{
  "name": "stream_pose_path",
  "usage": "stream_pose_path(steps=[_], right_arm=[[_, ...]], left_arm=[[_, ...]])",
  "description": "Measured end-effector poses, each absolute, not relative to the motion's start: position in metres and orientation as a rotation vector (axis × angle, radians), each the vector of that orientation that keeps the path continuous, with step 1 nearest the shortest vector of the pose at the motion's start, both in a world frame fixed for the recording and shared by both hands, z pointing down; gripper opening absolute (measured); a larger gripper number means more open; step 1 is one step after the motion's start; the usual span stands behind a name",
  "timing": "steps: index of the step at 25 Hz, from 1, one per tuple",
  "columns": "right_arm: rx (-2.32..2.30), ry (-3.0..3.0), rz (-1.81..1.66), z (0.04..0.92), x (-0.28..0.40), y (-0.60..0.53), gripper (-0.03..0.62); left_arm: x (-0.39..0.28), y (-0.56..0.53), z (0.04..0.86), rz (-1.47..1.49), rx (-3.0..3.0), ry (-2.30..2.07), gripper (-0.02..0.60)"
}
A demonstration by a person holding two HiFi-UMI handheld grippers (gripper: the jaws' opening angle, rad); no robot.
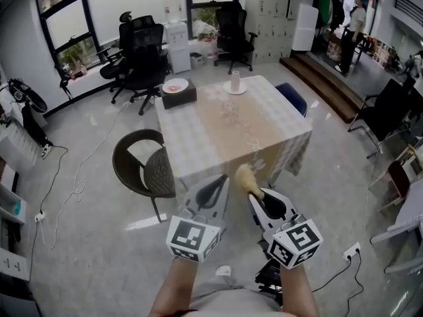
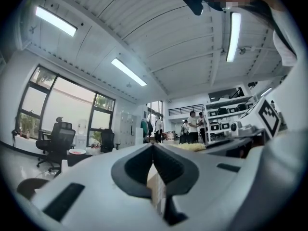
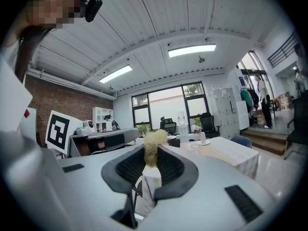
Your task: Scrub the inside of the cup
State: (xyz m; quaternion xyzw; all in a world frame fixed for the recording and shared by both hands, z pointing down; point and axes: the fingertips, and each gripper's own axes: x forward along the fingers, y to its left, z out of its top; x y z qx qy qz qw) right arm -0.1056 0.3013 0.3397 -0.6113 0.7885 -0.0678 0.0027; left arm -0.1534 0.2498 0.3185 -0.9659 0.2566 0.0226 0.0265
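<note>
Cloth-covered table [image 1: 218, 140] amid office chairs [image 1: 142, 55].

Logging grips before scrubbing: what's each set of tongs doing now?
Left tongs: closed, empty.
Right tongs: closed on a pale yellow fibrous scrubber.

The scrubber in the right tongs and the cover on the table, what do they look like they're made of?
Scrubber, clamped in the right tongs: pale yellow, coarse tangled fibres, matte; likely loofah or plastic mesh, I can't tell which. Table cover: looks like soft woven cloth, matte, pale check with a beige centre band; it drapes in folds at the corners.
</note>
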Motion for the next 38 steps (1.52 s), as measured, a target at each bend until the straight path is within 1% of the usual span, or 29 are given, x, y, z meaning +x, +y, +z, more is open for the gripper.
stream_pose_path(steps=[14, 22, 29, 38], right_arm=[[-1.937, 2.485, -0.236, 0.345, -0.088, 0.244, 0.069], [-1.913, 2.494, -0.2, 0.344, -0.047, 0.201, 0.069], [-1.914, 2.517, -0.172, 0.344, -0.014, 0.153, 0.069], [-1.861, 2.559, -0.181, 0.34, 0.033, 0.079, 0.069]], left_arm=[[-0.143, 0.188, 0.331, 0.051, -3.014, 0.841, 0.012], [-0.103, 0.148, 0.331, 0.045, -2.981, 0.855, 0.012], [-0.081, 0.094, 0.336, 0.003, -2.964, 0.923, 0.012], [-0.034, 0.028, 0.338, -0.053, -2.966, 0.924, 0.012]])
